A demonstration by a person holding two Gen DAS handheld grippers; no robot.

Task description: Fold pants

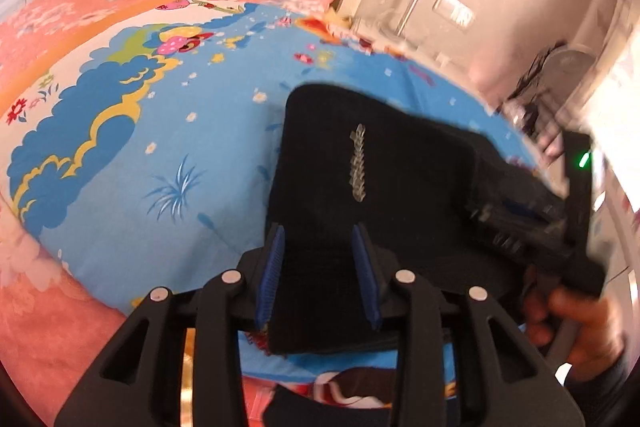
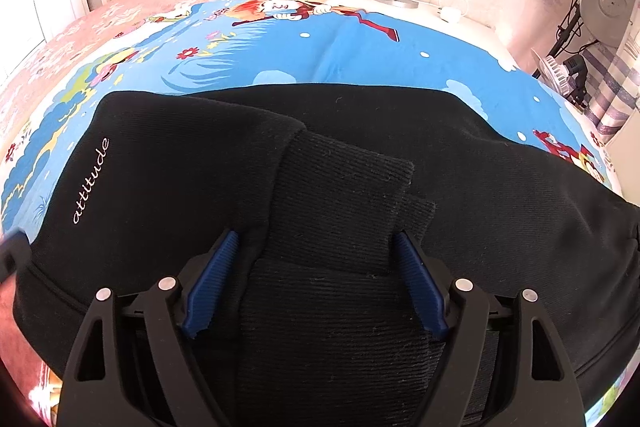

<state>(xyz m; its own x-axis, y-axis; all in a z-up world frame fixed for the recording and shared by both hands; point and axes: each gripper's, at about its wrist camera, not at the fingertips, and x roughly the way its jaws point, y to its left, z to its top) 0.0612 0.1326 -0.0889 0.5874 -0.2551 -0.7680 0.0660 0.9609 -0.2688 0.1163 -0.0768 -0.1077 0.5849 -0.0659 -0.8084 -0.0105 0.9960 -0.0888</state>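
The black pants [image 2: 360, 155] are spread on the cartoon-printed blue bedsheet [image 2: 340, 55], directly ahead of and beneath both grippers. In the right wrist view, the ribbed cuffs [image 2: 344, 195] are seen folded back over the body of the garment, lying between the blue pads of the right gripper [image 2: 316, 247], whose fingers are spread wide with the cloth under them rather than pinched. The left gripper [image 1: 320, 251] is likewise held apart over a folded edge of the pants; whether its pads touch the cloth cannot be told, since that view is motion-blurred. The other gripper and the person's hand [image 1: 576, 323] are seen to its right.

The fabric is judged to be a soft, fairly thick knit: light, limp, not slippery, likely to sag and bunch when lifted by one point. Hold would best be taken at the doubled ribbed cuffs or along a folded edge, with all layers caught together, so that the fold is carried over without the under-layer being dragged.
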